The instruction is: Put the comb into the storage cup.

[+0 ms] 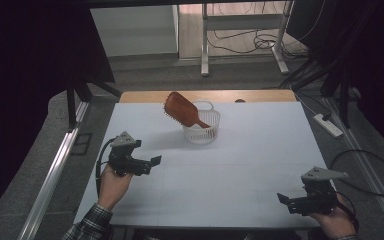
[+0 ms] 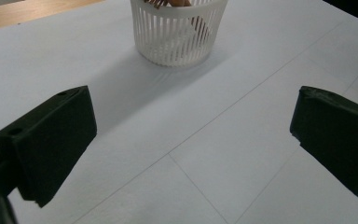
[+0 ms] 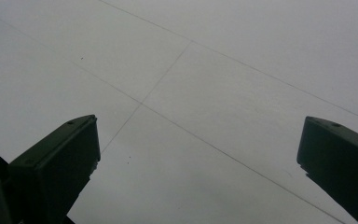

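A brown wooden hairbrush [image 1: 182,110] stands tilted in a small white slatted basket [image 1: 201,129] at the back middle of the white table [image 1: 240,165]; its handle is down in the basket, its head sticks out up and to the left. My left gripper [image 1: 152,162] is held at the table's left, jaws wide apart with nothing between them, pointing towards the basket [image 2: 177,32]. My right gripper [image 1: 283,200] is near the front right corner, open and empty, over bare table [image 3: 191,93].
A wooden strip [image 1: 210,95] runs along the table's far edge. Beyond it are desk legs [image 1: 205,45] and loose cables on the floor. A white power strip [image 1: 328,125] lies on the floor at the right. Metal rails flank the table.
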A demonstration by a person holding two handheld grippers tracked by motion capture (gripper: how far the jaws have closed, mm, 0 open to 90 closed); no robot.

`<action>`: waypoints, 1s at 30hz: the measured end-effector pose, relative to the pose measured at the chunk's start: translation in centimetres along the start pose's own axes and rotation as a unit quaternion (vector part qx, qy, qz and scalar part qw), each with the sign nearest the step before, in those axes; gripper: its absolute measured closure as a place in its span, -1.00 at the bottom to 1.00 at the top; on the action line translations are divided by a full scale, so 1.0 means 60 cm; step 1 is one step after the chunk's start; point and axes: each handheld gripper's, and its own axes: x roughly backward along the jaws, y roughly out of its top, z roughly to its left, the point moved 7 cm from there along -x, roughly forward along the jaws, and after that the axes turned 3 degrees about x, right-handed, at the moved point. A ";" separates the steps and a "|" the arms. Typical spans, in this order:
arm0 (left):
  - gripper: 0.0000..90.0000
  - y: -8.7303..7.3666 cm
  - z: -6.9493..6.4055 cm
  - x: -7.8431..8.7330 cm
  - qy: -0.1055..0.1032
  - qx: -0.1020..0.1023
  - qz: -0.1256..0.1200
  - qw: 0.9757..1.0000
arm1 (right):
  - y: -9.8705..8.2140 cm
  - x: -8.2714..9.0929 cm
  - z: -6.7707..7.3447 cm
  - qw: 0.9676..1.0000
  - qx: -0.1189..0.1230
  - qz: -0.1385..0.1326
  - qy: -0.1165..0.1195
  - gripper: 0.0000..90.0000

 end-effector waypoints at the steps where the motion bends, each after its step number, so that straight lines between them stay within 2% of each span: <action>1: -0.99 -0.002 0.000 0.002 0.001 0.000 0.000 1.000 | 0.000 0.000 0.000 1.000 0.000 0.000 0.000 -1.00; 30: -0.99 -0.043 0.001 0.047 0.021 0.011 0.000 1.000 | 0.001 0.000 0.001 1.000 0.002 0.000 0.000 -1.00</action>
